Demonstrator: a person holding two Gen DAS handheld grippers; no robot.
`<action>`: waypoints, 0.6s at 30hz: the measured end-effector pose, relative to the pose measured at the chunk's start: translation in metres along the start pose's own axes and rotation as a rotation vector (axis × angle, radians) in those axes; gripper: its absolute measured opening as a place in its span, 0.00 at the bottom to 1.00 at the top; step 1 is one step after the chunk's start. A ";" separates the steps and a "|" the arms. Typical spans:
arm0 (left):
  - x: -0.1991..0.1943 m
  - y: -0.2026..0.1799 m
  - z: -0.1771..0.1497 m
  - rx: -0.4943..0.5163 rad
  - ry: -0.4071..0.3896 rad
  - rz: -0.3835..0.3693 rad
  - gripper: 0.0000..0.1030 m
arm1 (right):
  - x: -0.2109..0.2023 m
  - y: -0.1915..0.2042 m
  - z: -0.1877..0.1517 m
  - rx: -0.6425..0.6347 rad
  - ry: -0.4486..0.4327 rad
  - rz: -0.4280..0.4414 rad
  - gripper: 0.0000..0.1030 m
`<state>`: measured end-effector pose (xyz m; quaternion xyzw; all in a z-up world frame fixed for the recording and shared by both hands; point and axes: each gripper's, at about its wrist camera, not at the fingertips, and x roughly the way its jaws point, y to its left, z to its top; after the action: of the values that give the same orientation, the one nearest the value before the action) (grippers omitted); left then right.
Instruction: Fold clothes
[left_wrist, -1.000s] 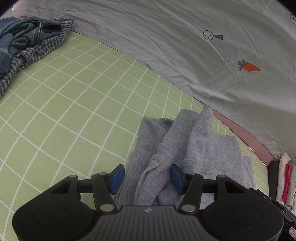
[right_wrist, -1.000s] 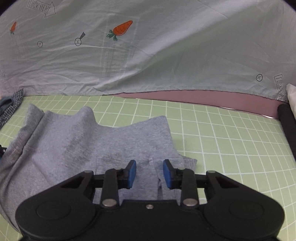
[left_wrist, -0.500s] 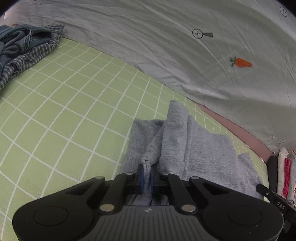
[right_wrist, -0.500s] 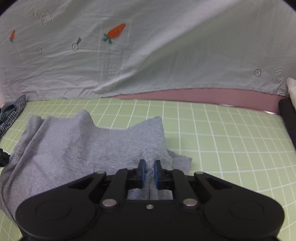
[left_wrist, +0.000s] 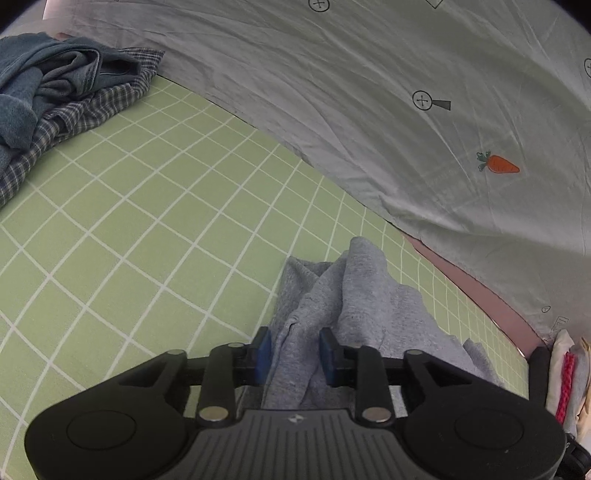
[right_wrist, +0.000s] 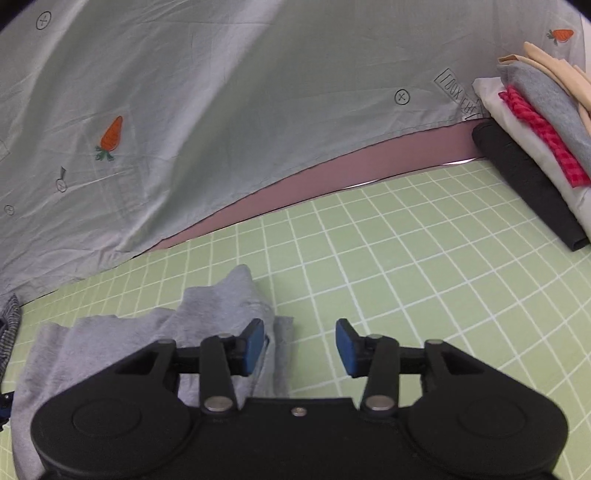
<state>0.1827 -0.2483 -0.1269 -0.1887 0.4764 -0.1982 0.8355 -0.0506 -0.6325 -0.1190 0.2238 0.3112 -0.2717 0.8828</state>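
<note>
You work over a green mat (left_wrist: 122, 229) ruled with a white grid. Behind it you have a pale grey-green sheet (right_wrist: 229, 110), creased, printed with carrots (right_wrist: 110, 136) and small circled marks. A mauve strip (right_wrist: 332, 177) shows below its hem. Lighting is even and soft.

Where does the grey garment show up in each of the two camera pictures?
Left wrist view: the grey garment lies bottom centre, bunched, running between the left gripper fingers.
Right wrist view: the grey garment lies bottom left, mostly left of the right gripper, whose fingers have bare mat between them.
Shared landmark: the pale sheet's orange carrot print, behind the green checked mat.
</note>
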 end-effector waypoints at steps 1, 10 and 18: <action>0.000 0.001 0.000 -0.012 0.007 -0.011 0.43 | 0.000 0.003 -0.003 -0.002 0.016 0.008 0.44; -0.017 0.002 -0.016 0.025 0.015 0.023 0.42 | -0.020 0.031 -0.040 -0.066 0.059 -0.013 0.42; -0.047 0.016 -0.049 0.033 0.053 0.021 0.42 | -0.052 0.046 -0.059 -0.159 0.039 -0.022 0.36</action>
<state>0.1206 -0.2172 -0.1240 -0.1643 0.4971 -0.2024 0.8276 -0.0819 -0.5471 -0.1153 0.1548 0.3513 -0.2512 0.8885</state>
